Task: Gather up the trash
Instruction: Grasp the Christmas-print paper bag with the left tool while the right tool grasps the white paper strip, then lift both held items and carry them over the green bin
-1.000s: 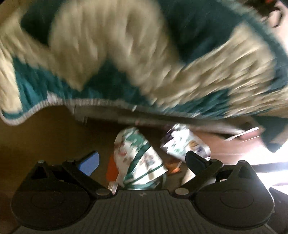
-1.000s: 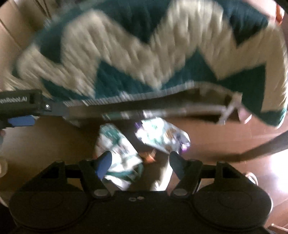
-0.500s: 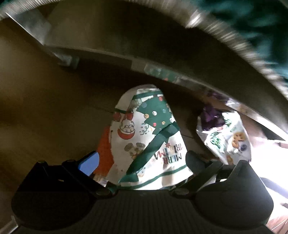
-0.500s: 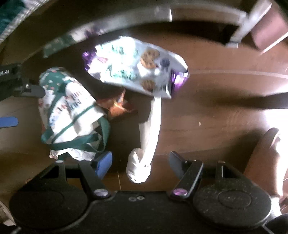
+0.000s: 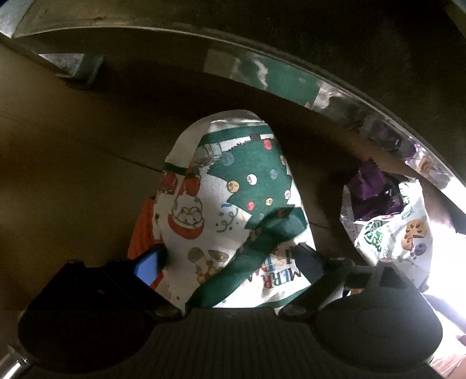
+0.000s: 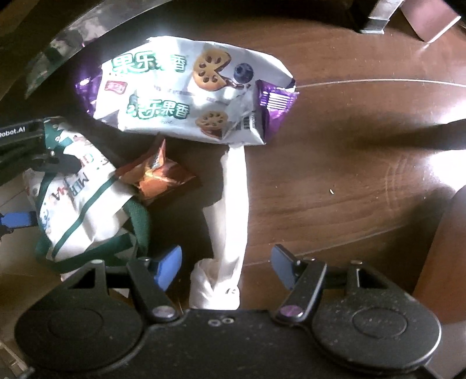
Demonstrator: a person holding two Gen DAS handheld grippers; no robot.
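A white Christmas cloth bag (image 5: 233,210) with a green tree print and green straps lies on the dark wood floor. My left gripper (image 5: 227,259) points down over it, its jaws closing with the bag between the pads; I see no firm squeeze. A twisted white tissue (image 6: 230,210) lies between the fingers of my right gripper (image 6: 227,265), whose jaws are closing without touching it. A white and purple cookie wrapper (image 6: 192,93) lies beyond the tissue, and a small orange-brown candy wrapper (image 6: 157,177) rests beside the bag (image 6: 78,210).
A shiny metal rail of some furniture (image 5: 262,75) curves across just beyond the trash, with a metal leg (image 6: 378,17) at the far right. Something orange (image 5: 141,230) pokes out from under the bag. A brown object (image 6: 442,262) stands at the right edge.
Both grippers have dropped toward the floor; the teal and cream blanket has left view and the trash looms much larger. The bag and the tissue now sit between the fingers.
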